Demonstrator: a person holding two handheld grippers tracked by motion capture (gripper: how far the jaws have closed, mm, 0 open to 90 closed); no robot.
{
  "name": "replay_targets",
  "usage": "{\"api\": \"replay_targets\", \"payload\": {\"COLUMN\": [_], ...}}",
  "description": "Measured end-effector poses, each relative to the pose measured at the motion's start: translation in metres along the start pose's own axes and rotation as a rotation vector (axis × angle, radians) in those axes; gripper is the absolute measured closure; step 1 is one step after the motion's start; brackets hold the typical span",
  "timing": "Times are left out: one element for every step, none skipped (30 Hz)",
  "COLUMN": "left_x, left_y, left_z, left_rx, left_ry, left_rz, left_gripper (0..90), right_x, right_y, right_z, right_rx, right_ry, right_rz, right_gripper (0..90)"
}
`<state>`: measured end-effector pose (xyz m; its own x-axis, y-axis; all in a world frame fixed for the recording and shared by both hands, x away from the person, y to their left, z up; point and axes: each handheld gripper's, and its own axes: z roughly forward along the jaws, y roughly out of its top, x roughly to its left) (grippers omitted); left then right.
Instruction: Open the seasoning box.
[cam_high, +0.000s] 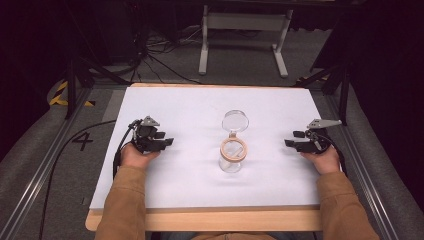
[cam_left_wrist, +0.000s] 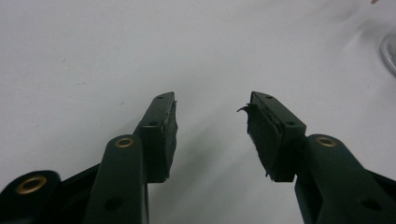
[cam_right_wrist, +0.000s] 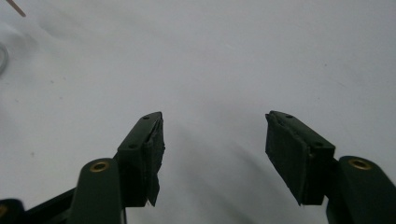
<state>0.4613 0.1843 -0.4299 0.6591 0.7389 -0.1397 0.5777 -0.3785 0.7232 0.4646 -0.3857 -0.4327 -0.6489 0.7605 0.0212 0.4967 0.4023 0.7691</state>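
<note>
A clear glass jar (cam_high: 231, 159) with a pale wooden ring at its mouth stands mid-table, with a hinged round glass lid (cam_high: 235, 120) swung open behind it. My left gripper (cam_high: 167, 139) rests on the white mat to the jar's left, open, its jaws pointing toward the jar. In the left gripper view the left gripper (cam_left_wrist: 212, 122) holds nothing, and the jar's glass edge (cam_left_wrist: 388, 50) shows at the right border. My right gripper (cam_high: 291, 139) sits to the jar's right, open and empty. The right gripper (cam_right_wrist: 214, 140) hangs over bare mat in its own view.
The white mat (cam_high: 200, 110) covers a wooden table (cam_high: 200, 219). Metal rails (cam_high: 45, 160) run along both sides. A white frame stand (cam_high: 245, 30) and cables (cam_high: 160, 55) are on the floor beyond the far edge.
</note>
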Motion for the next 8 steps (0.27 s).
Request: {"api": "replay_targets", "payload": {"left_x": [0.0010, 0.0014, 0.0015, 0.0015, 0.0013, 0.0016, 0.0008, 0.0008], "left_y": [-0.0003, -0.0004, -0.0005, -0.0003, -0.0001, 0.0006, 0.0010, 0.0014], "left_z": [0.0001, -0.0001, 0.0001, -0.0002, -0.0009, -0.0021, -0.0025, -0.0029], "left_rx": [0.005, 0.012, 0.003, -0.001, -0.004, -0.007, -0.020, -0.024], "left_ry": [0.000, -0.008, -0.009, -0.008, -0.017, -0.023, -0.020, -0.015], "left_rz": [-0.005, -0.016, -0.019, -0.019, -0.021, -0.017, -0.022, -0.015], "left_gripper": [52.3, 52.0, 51.7, 51.7, 51.7, 51.6, 51.5, 51.5], "right_x": [0.0004, 0.0006, 0.0011, 0.0016, 0.0020, 0.0028, 0.0035, 0.0041], "right_y": [0.0000, 0.0001, 0.0005, 0.0010, 0.0014, 0.0020, 0.0026, 0.0031], "right_z": [0.0005, 0.0010, 0.0010, 0.0009, 0.0009, 0.0008, 0.0007, 0.0008], "right_rx": [0.006, 0.014, 0.016, 0.016, 0.017, 0.019, 0.026, 0.026], "right_ry": [-0.003, -0.008, -0.011, -0.012, -0.013, -0.013, -0.019, -0.025], "right_rz": [-0.003, -0.006, -0.004, -0.003, -0.005, -0.004, -0.011, -0.014], "right_gripper": [37.4, 37.5, 37.5, 37.5, 37.5, 37.6, 37.6, 37.6]}}
